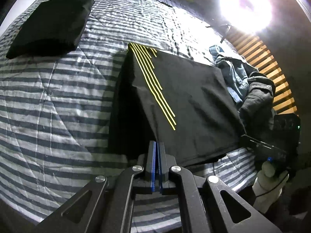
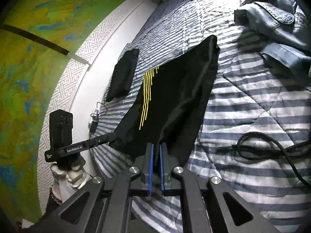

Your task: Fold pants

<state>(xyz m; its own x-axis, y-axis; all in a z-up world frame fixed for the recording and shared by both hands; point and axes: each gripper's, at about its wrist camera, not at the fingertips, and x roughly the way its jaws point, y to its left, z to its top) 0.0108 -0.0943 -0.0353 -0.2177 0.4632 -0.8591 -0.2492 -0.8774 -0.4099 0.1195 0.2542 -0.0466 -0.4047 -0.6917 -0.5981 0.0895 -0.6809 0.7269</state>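
The black pants with yellow stripes (image 1: 186, 97) are being held by their near edge, stretched out ahead of both grippers over the striped bedspread (image 1: 48, 101), with the far portion lying on the bed. The left gripper (image 1: 157, 145) is being kept clenched on the near left corner of the fabric, its blue pads pressed together with cloth pinched between them. The right gripper (image 2: 156, 147) is likewise being kept clamped on the near right corner of the pants (image 2: 171, 101), a fold of fabric being gripped between its blue pads. Seen from the right gripper, the left gripper's body and a gloved hand (image 2: 68, 174) are being shown to its left. A folded black garment (image 1: 50, 25) is lying beyond the left gripper, further away and to the left of the pants, well apart from them. To the right of the pants, a heap of denim clothing (image 2: 276, 19) is resting on the bed. A black cord (image 2: 262, 145) is lying coiled on the bedspread to the right of the right gripper.
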